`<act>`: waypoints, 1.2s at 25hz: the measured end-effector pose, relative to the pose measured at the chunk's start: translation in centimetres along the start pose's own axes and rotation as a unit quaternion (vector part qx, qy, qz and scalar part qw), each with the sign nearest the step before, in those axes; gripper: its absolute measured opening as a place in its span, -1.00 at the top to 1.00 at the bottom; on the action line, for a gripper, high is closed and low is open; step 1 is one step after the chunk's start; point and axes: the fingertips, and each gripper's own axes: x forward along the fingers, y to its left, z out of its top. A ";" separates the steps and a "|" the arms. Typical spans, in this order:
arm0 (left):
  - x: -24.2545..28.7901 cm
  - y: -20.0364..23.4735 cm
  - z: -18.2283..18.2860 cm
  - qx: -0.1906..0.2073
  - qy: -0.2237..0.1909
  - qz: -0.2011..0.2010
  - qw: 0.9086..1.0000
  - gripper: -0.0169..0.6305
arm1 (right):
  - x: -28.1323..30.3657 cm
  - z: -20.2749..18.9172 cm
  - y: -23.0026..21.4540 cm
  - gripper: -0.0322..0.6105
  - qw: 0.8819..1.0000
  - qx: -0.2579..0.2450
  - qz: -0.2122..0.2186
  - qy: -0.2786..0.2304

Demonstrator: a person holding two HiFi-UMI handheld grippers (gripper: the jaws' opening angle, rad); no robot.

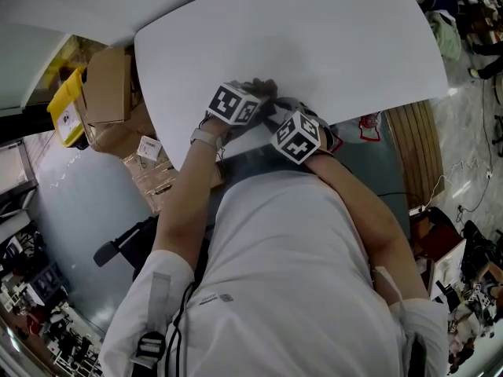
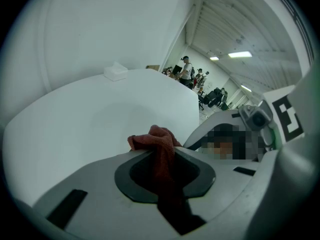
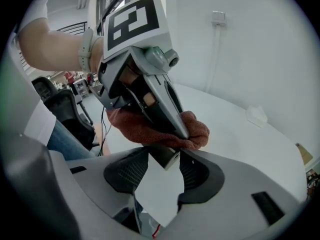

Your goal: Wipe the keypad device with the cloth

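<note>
My left gripper (image 2: 160, 151) is shut on a red-brown cloth (image 2: 156, 138) that bunches out past its tips. In the right gripper view the cloth (image 3: 145, 126) lies under the left gripper's fingers (image 3: 170, 111) and presses on a dark grey block, the keypad device (image 3: 164, 156). My right gripper (image 3: 165, 155) holds that device between its jaw tips; the cloth hides most of it. In the head view both marker cubes, left (image 1: 233, 104) and right (image 1: 299, 137), sit close together over the near edge of the white table (image 1: 314, 38).
A small white object (image 2: 116, 71) lies far out on the table. Cardboard boxes (image 1: 106, 85) and a yellow bin (image 1: 67, 108) stand to the left of the table, a wooden slatted piece (image 1: 413, 132) to its right. An office chair (image 3: 65, 109) is behind me. People (image 2: 186, 71) stand far off.
</note>
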 end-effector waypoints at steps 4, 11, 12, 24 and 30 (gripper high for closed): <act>-0.4 -0.4 0.0 -0.004 -0.002 0.017 1.000 0.74 | -0.1 0.1 0.1 0.31 1.000 0.000 -0.001 -0.004; -0.8 -1.1 -0.2 0.007 0.001 0.032 0.999 0.74 | -0.2 -0.1 0.3 0.30 1.000 -0.002 -0.001 -0.006; -0.9 -1.3 -0.2 0.007 0.001 0.030 1.000 0.74 | -0.2 -0.1 0.3 0.31 1.000 0.001 0.000 -0.008; -1.8 -0.4 -1.4 -0.022 0.019 0.015 0.999 0.74 | -0.1 0.0 0.3 0.31 1.000 0.003 0.012 -0.006; -2.9 2.3 -3.4 -0.035 0.048 0.046 0.997 0.73 | -0.1 0.0 0.1 0.30 1.000 0.007 0.017 -0.003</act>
